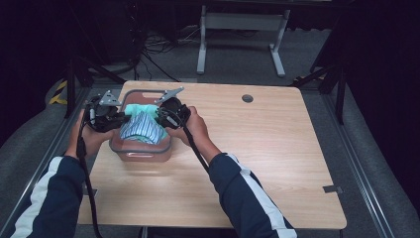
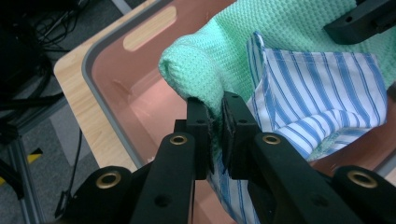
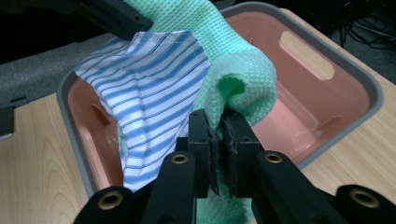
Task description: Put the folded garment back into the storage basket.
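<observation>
High view: left gripper (image 1: 118, 117) and right gripper (image 1: 161, 116) over pink bin (image 1: 141, 153) on table (image 1: 277, 148), cloth details hard to make out. Left gripper view: clamped on green cloth (image 2: 210, 60) beside striped cloth (image 2: 317, 88). Right gripper view: pinching green cloth above bin.

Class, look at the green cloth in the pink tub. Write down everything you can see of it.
The green cloth is mint-coloured with a waffle-like weave and looks soft. It is bunched and folded over, hanging above the pink tub on the wooden table. The left tongs and the right tongs are each shut on a fold of it, one at either side. A blue-and-white striped cloth lies against it, caught up in the same bundle.
</observation>
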